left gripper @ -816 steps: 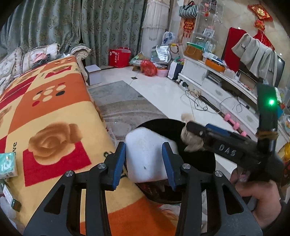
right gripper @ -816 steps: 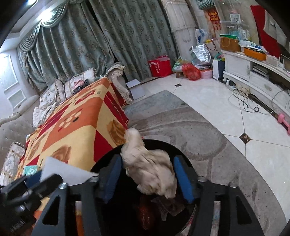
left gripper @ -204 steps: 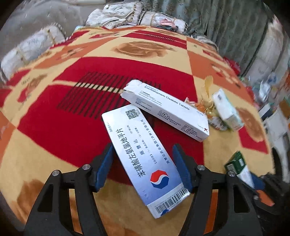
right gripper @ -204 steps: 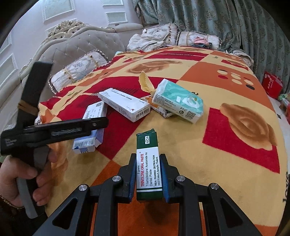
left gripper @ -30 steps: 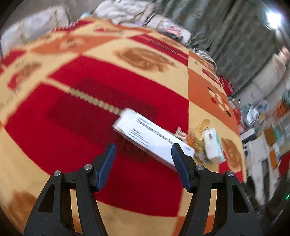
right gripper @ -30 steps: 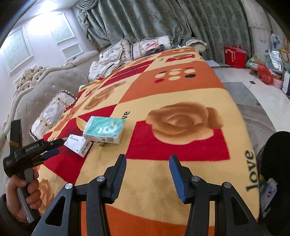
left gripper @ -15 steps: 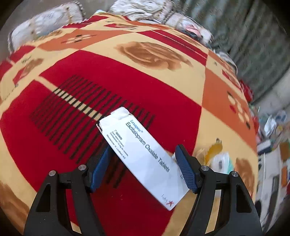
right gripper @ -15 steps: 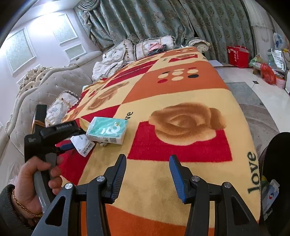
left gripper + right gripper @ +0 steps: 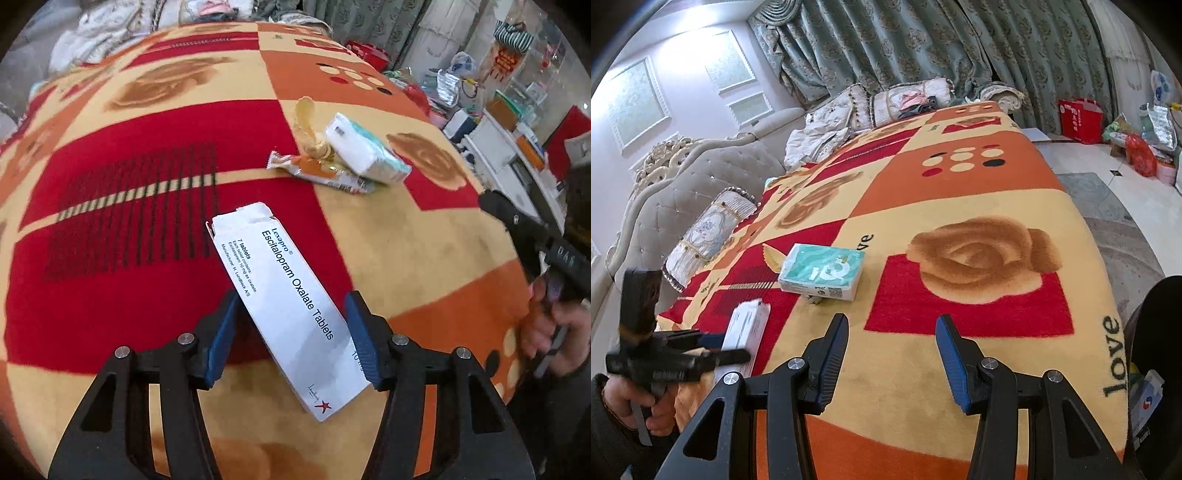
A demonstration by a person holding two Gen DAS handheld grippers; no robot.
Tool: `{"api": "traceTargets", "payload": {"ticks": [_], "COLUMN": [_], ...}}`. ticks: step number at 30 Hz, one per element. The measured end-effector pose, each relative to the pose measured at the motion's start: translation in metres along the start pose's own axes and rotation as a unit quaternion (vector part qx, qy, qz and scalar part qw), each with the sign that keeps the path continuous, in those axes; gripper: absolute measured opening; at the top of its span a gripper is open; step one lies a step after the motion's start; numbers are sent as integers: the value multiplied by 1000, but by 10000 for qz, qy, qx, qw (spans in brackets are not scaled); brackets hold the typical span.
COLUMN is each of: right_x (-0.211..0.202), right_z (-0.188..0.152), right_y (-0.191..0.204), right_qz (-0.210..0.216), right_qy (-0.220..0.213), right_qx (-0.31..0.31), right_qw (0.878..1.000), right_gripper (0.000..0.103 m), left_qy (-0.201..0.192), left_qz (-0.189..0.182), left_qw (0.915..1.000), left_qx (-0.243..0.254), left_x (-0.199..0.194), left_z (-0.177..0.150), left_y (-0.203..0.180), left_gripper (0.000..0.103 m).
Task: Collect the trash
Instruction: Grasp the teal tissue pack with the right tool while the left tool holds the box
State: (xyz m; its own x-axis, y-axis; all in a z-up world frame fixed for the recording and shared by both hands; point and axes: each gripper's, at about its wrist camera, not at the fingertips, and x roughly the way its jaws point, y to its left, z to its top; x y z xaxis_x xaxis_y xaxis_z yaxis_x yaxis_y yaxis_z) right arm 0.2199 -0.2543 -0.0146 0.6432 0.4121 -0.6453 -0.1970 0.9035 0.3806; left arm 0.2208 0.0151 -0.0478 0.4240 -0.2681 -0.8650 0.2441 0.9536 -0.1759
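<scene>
Fingers (image 9: pixel 360 338) of left gripper (image 9: pixel 290 334) closing around tablet box (image 9: pixel 282 299), not yet pinching; right gripper (image 9: pixel 892 354) open, empty. I judge box light, hollow, crushable: take long sides mid-length, squeeze gently.

- white tablet box (image 9: pixel 284 302): long flat carton, blue print, red star at near end, far flap torn open; lies diagonal on the blanket (image 9: pixel 110 229), red patch, between the left tongs' (image 9: pixel 291 339) pads, which just closed in; contact unclear
- orange snack wrapper (image 9: pixel 317 171): flat, crumpled, mid-blanket
- teal-white tissue pack (image 9: pixel 365 155): partly atop wrapper
- yellow wrapper scrap (image 9: pixel 308 125): touching both
</scene>
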Motion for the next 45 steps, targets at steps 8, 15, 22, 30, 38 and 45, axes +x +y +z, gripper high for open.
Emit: {"api": "traceTargets", "payload": {"ticks": [8,15,22,30,38,45], "right_x": [22,55,97,111,122,108], "right_z": [8,23,31,34,45,43], "right_y": [25,57,58,66,62,61], "right_qz": [354,576,657,587,632,709], "right_qy": [128,235,558,534,528,364], "right_qx": [-454,-1165,-498,-63,41,-107], "right_qw": [9983,9912,9950,9968,9966,9968], "right_gripper": [65,79,82,85,79,18], "left_qy": [-322,-622,-749,-651,-704,-732], "left_qz": [414,733,772,520,569,879], "left_qw": [9979,9951,9942,9959,9957,9934], "left_qx": [-369,-230,-41,-356,-220,122], "left_x": [-4,-6,-4,-1,1,4], "left_z": [-19,-27,-27,-25,-27,-31], "left_y": [-24,-30,-35,-26,-33,-42], "left_gripper": [58,62,57,59,58,41]}}
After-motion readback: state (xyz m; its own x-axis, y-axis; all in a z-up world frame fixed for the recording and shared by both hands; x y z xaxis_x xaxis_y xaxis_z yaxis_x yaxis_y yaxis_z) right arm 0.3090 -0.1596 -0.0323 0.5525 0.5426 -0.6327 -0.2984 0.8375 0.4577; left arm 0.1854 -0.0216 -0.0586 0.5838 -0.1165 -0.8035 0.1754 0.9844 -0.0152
